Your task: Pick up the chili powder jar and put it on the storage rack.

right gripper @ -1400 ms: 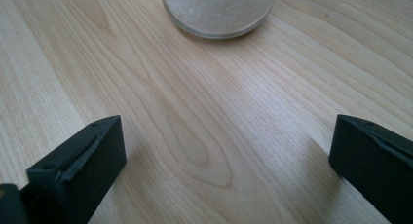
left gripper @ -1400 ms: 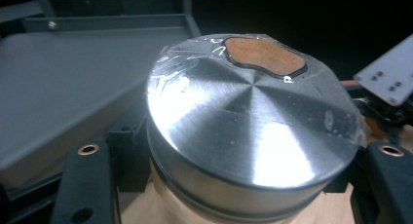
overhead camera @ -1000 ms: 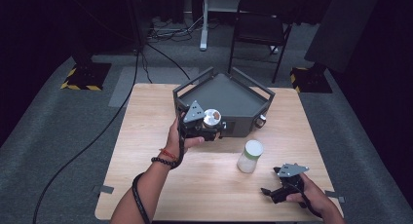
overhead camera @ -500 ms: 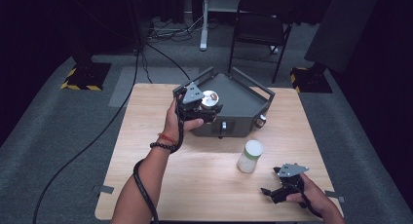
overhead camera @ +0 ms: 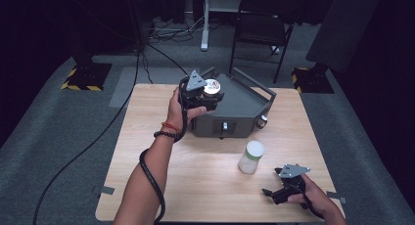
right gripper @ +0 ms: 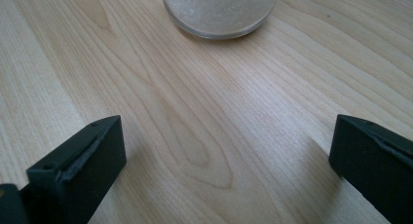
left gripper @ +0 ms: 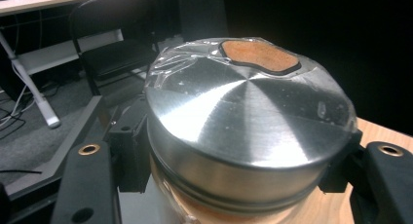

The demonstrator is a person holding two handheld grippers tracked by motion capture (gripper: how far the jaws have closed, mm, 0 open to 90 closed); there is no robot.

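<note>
Two hand-held grippers work this wooden bench (overhead camera: 147, 151), and the left hand-held gripper (overhead camera: 208, 95) does the carrying: its jaws are clamped on a metal-lidded jar (overhead camera: 212, 86), seen close up in the left gripper view (left gripper: 248, 131) with clear film over the lid and a brown patch at the lid's twelve o'clock edge. Compared with a second ago, the jar has travelled up and toward twelve o'clock, from the near edge of the dark grey angular case (overhead camera: 240, 105) to a spot above the case's top at its ten o'clock corner (a lift, apparently, toward setting it down on or beyond the case). The right hand-held gripper (overhead camera: 274, 193) has stayed put at the bench's five o'clock corner, jaws wide and empty, pointing at the white-capped frosted jar (overhead camera: 251, 156) that stands just beyond it. What the lifted jar contains is hard to make out: only a pale brownish band shows below the lid. The frosted jar is cut off at the top of the right gripper view (right gripper: 219, 12), and whether the lifted jar touches the case cannot be told.
</note>
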